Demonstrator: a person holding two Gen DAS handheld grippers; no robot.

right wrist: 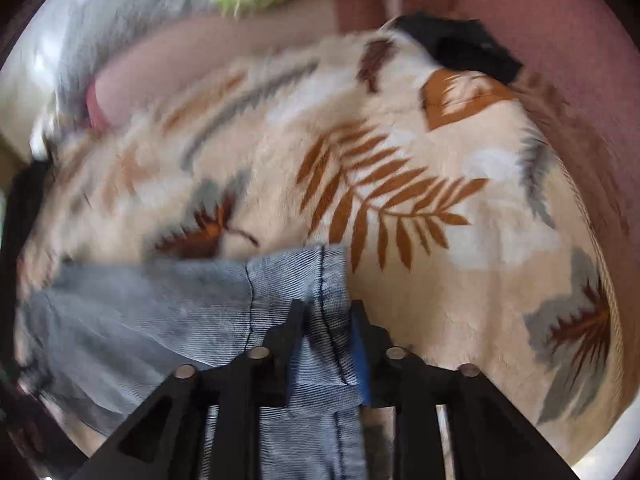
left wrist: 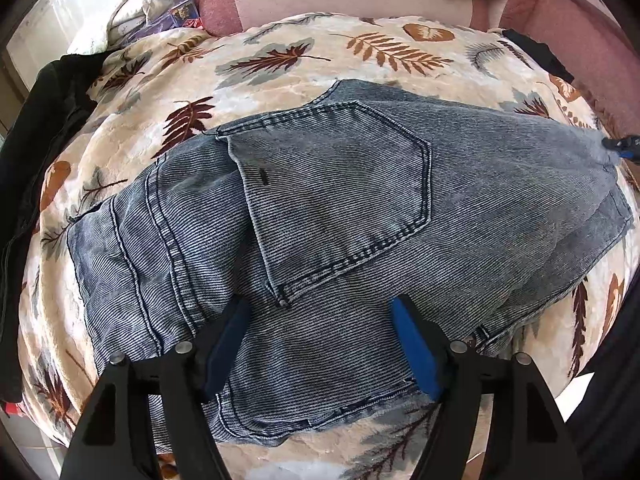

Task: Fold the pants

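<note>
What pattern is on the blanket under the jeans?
Cream blanket printed with rust, brown and grey leaves; clearest in the left wrist view.

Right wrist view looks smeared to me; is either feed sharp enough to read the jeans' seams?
Right wrist view: motion blur toward the edges, only the jeans in the right claw stay readable. Left wrist view: sharp, pocket stitching crisp, fisheye bulge bends the blanket.

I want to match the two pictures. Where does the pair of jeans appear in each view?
Left wrist view: the jeans fill the centre, spread on the leaf-print blanket.
Right wrist view: the jeans lie lower left, one edge clamped in the right gripper.
Shared landmark: the blanket's orange fern leaf.
</note>
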